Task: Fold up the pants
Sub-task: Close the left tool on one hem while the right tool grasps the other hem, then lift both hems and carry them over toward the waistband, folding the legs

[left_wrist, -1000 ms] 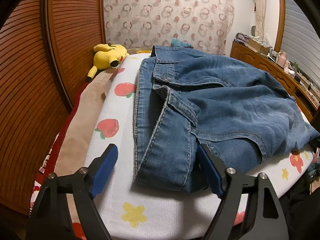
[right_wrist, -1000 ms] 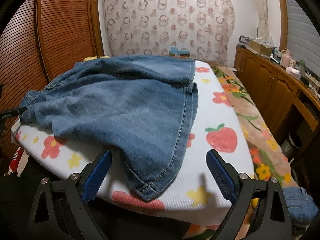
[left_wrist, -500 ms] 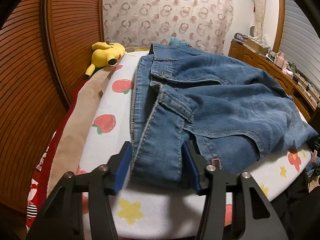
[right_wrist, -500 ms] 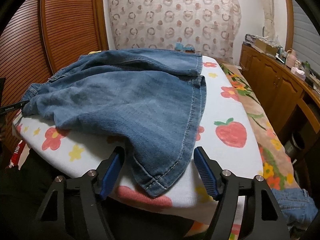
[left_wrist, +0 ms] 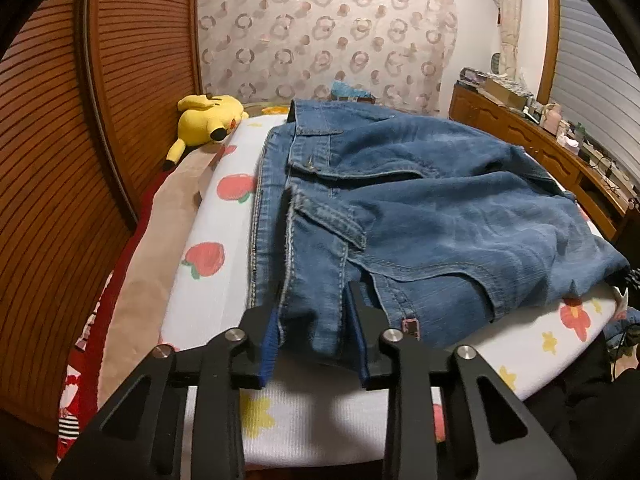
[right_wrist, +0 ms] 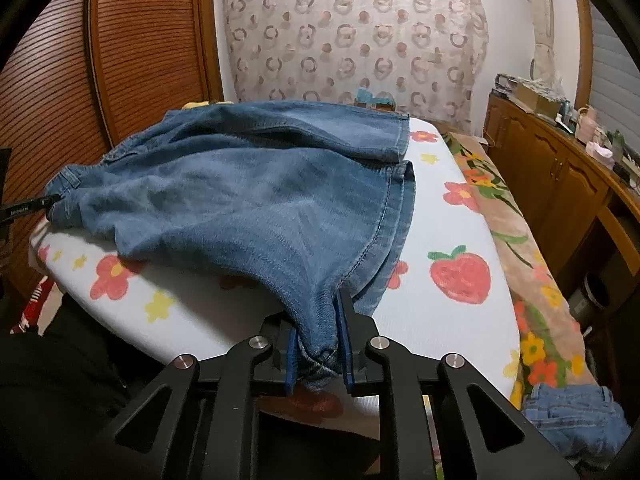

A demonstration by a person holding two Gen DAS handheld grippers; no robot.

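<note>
Home bedroom: bed [left_wrist: 208, 296], curtain [left_wrist: 320, 32], plush toy [left_wrist: 208, 120]

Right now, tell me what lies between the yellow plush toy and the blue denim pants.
In the left wrist view, only bare white fruit-printed cover lies between the yellow plush toy and the blue denim pants; nothing else sits there.

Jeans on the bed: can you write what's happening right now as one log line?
left tongs: closing on jeans waistband | right tongs: closing on hem corner | jeans: flat on strawberry sheet
</note>
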